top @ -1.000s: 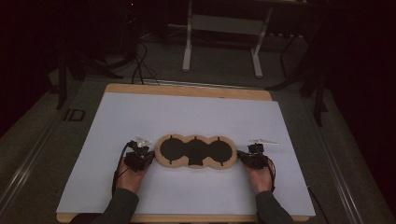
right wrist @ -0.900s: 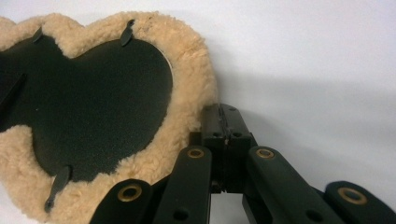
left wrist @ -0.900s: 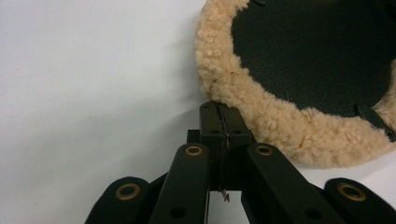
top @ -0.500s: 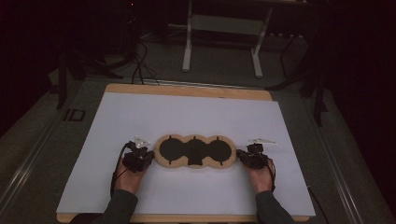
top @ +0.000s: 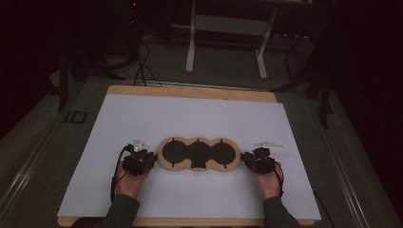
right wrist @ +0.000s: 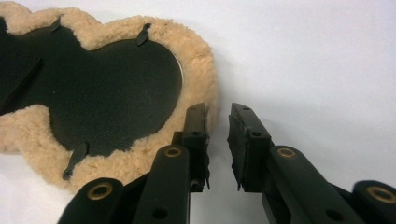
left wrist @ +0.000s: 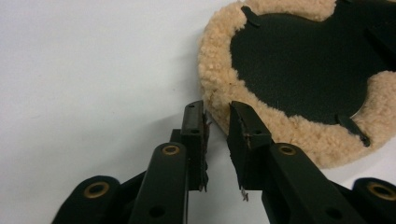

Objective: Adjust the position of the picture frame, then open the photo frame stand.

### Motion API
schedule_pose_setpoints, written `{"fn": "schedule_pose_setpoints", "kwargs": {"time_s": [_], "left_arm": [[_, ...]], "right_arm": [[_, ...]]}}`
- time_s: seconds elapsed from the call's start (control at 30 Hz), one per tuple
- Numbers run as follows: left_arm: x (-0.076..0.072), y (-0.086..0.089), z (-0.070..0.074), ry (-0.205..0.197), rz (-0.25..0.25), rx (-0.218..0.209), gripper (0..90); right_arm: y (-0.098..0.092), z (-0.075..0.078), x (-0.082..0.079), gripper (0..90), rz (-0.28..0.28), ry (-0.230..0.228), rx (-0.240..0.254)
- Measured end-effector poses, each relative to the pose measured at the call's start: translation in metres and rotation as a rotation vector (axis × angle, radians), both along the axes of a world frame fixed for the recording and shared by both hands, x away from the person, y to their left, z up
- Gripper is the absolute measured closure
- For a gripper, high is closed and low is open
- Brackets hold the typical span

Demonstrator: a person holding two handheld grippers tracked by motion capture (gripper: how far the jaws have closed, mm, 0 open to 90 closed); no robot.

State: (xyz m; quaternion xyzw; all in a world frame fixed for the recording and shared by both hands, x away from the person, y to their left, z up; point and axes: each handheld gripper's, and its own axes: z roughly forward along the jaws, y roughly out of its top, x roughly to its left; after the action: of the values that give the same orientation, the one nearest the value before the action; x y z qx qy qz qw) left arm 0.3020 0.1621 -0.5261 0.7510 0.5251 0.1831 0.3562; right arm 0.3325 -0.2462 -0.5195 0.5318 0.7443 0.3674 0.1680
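Fleece-edged pad (top: pixel 198 154), three joined black discs with a tan woolly border, lies flat on the white sheet (top: pixel 190 114) covering the table, nearer the sheet's near edge than its far edge and roughly centred between its left and right edges. Step in hand, by my reading: letting go of the pad at both ends once it is laid out. Left gripper (left wrist: pixel 217 116) sits at the pad's left end; its jaws have just been opening and stand a narrow gap apart, the fleece rim right at their tips but not pinched. Right gripper (right wrist: pixel 217 116) sits at the right end; its jaws have likewise just been opening, slightly parted, the rim just beside the left jaw, nothing between the pads. Next move likely calls for drawing both grippers straight outward along the sheet without snagging the fleece.
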Motion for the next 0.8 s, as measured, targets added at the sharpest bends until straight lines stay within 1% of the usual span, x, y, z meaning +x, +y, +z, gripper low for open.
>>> {"fn": "schedule_pose_setpoints", "kwargs": {"time_s": [0.17,0.27,0.3,0.33,0.37,0.4,0.43,0.47,0.53,0.6,0.7,0.77,0.8], "left_arm": [[-0.001,0.000,0.003,-0.017,-0.017,-0.021,71.8],[-0.002,0.001,0.004,-0.028,-0.022,-0.034,69.6],[-0.002,0.001,0.006,-0.035,-0.026,-0.042,68.7],[-0.003,0.001,0.007,-0.043,-0.032,-0.045,68.0],[-0.003,0.001,0.008,-0.053,-0.034,-0.054,67.5],[-0.003,0.001,0.008,-0.053,-0.034,-0.054,67.4],[-0.004,0.000,0.009,-0.063,-0.044,-0.059,67.4],[-0.005,-0.001,0.010,-0.066,-0.047,-0.051,67.3],[-0.005,-0.003,0.012,-0.074,-0.061,-0.042,66.4],[-0.007,-0.006,0.014,-0.083,-0.083,-0.041,65.7],[-0.009,-0.011,0.018,-0.104,-0.110,-0.030,64.3],[-0.011,-0.014,0.021,-0.122,-0.131,-0.026,63.9],[-0.013,-0.016,0.022,-0.130,-0.140,-0.022,63.4]], "right_arm": [[0.001,0.006,-0.002,72.6,0.023,-0.011,0.005],[0.004,0.009,-0.005,70.6,0.046,-0.012,-0.009],[0.004,0.010,-0.006,70.4,0.053,-0.011,-0.011],[0.005,0.011,-0.008,70.2,0.056,-0.007,0.000],[0.006,0.012,-0.009,70.2,0.067,0.000,0.001],[0.006,0.012,-0.009,70.2,0.067,0.000,0.001],[0.007,0.012,-0.010,70.2,0.077,0.001,-0.016],[0.008,0.014,-0.011,70.0,0.095,0.008,-0.051],[0.008,0.015,-0.014,69.8,0.118,0.020,-0.063],[0.007,0.014,-0.018,69.5,0.128,0.021,-0.084],[0.005,0.012,-0.024,69.3,0.140,0.020,-0.074],[0.005,0.011,-0.025,69.3,0.143,0.017,-0.075],[0.005,0.012,-0.026,69.3,0.146,0.009,-0.079]]}}
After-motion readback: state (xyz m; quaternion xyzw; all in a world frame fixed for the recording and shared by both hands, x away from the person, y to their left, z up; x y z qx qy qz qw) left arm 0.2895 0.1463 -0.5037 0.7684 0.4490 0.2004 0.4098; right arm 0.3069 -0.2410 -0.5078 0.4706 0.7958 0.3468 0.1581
